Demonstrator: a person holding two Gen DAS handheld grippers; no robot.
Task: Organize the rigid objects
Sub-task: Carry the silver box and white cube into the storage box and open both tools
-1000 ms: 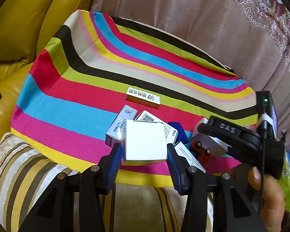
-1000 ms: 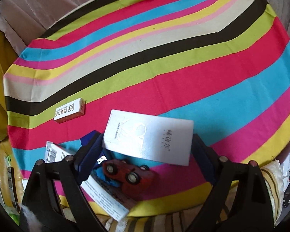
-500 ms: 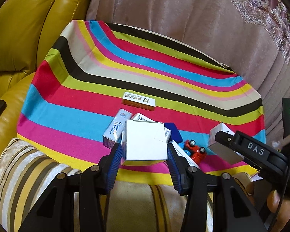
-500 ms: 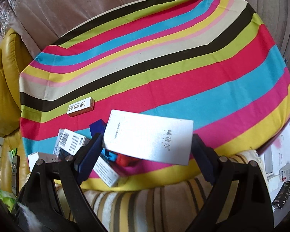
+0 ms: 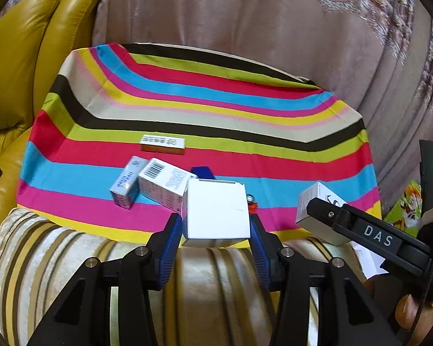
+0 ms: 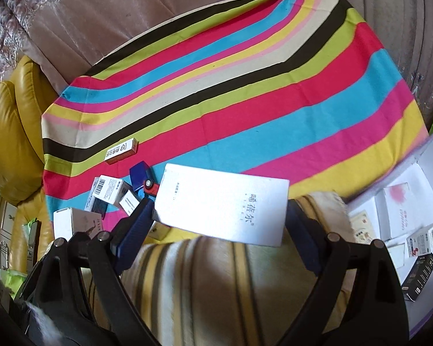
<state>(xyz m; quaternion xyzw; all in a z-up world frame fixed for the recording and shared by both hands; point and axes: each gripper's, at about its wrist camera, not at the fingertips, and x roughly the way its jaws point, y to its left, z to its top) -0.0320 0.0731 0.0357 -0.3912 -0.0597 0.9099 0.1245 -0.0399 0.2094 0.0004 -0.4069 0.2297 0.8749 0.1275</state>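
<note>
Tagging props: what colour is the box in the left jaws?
Plain white box, clearest in the left wrist view.

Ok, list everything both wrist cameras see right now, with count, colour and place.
Striped multicolour cloth: one, over the sofa seat.
Small white cardboard box: one, between the left gripper's pads.
Wide flat white box with printed characters: one, between the right gripper's pads.
Orange-edged slim white carton: one, alone on the red stripe.
Barcoded white cartons: at least two, clustered mid-cloth.
Red-and-blue toy car: one, partly hidden.
Open storage box with more cartons: one, to the right.
Yellow leather sofa: one, left.
Left gripper: shut.
Right gripper: shut.
</note>
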